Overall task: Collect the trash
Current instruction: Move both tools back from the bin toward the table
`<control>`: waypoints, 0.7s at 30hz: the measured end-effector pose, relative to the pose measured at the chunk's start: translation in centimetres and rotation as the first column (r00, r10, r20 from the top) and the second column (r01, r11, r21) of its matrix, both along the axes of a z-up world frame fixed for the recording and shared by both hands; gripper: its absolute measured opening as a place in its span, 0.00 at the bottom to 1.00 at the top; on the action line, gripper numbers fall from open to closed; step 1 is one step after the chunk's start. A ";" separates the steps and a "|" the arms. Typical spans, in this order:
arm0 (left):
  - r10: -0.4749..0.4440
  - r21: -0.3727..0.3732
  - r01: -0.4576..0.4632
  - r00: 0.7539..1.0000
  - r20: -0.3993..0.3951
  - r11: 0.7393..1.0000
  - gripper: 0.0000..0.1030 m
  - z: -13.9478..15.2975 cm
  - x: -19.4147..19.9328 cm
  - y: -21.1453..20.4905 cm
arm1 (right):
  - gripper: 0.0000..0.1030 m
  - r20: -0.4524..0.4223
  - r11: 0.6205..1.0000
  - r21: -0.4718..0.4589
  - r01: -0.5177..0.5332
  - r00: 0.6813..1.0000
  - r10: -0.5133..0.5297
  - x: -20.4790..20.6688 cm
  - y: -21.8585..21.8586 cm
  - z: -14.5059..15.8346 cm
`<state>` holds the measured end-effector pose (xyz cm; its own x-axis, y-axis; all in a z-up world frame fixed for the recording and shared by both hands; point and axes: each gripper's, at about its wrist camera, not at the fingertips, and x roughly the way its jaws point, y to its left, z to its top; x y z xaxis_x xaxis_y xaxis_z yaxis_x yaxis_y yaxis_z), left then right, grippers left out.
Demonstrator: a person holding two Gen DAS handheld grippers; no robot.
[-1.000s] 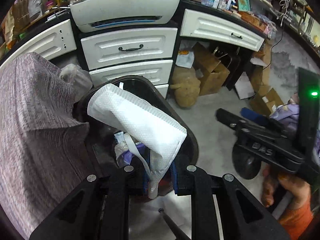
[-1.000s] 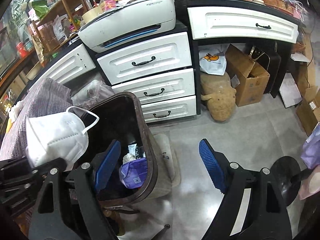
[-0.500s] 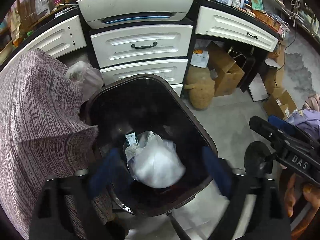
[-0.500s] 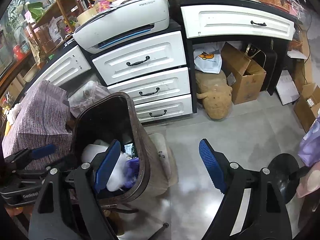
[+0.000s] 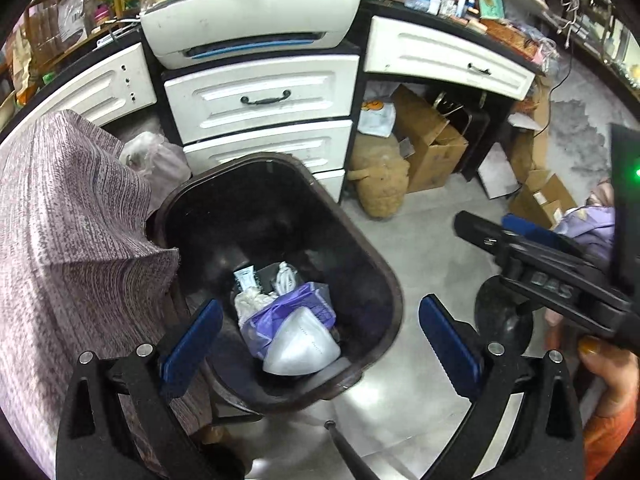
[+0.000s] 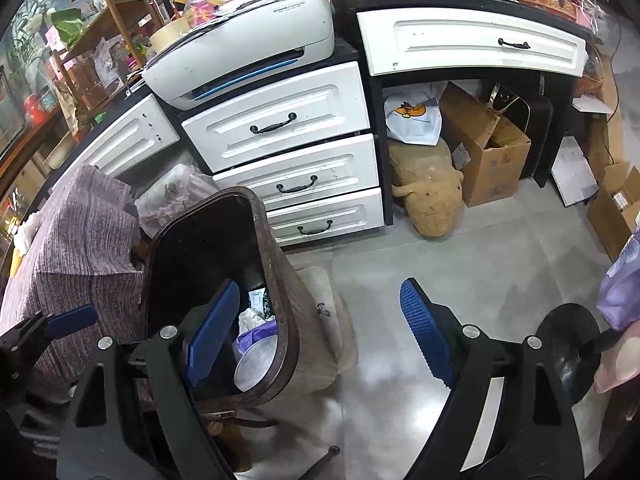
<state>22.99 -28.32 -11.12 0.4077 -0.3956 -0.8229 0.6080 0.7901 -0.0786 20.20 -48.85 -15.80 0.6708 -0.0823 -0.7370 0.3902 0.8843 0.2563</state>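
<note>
A white face mask (image 5: 300, 340) lies in the dark brown trash bin (image 5: 384, 272) on top of a purple wrapper (image 5: 296, 308) and other scraps. My left gripper (image 5: 320, 304) hovers above the bin mouth; its jaws are opening wide and nothing is between them. In the right wrist view the bin (image 6: 280, 280) stands at lower left with the mask (image 6: 256, 364) showing inside. My right gripper (image 6: 320, 286) is open and empty, straddling the bin's right wall, one pad over the bin and the other over the floor. The left gripper's blue pad (image 6: 72, 318) shows at the far left.
White drawers (image 6: 276, 124) with a printer (image 6: 248, 52) on top stand behind the bin. A purple-grey cloth (image 5: 68, 240) drapes a surface left of it. Cardboard boxes (image 6: 484, 148) and a tan sack (image 6: 432, 204) sit under the desk. A black round base (image 6: 568, 352) is at right.
The left gripper, which was shut on the white mask above the bin, has opened. The mask dropped and now rests on the trash inside. The right gripper stayed still.
</note>
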 end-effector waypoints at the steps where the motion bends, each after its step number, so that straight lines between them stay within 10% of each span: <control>1: -0.006 -0.013 0.006 1.000 0.000 1.000 0.95 0.4 -0.3 0.2 | 0.80 0.000 1.000 -0.003 0.002 1.000 -0.002 0.0 -0.1 0.1; 21: 0.044 -0.199 -0.005 0.981 0.191 0.980 0.95 10.1 -5.2 7.7 | 0.81 0.113 0.975 -0.045 -0.217 0.969 0.220 2.9 7.4 5.5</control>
<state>17.81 -20.60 -1.01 0.5632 -0.5291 -0.6347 0.6074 0.7859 -0.1162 23.13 -41.41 -10.31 0.7565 0.0533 -0.6519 0.1557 0.9533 0.2586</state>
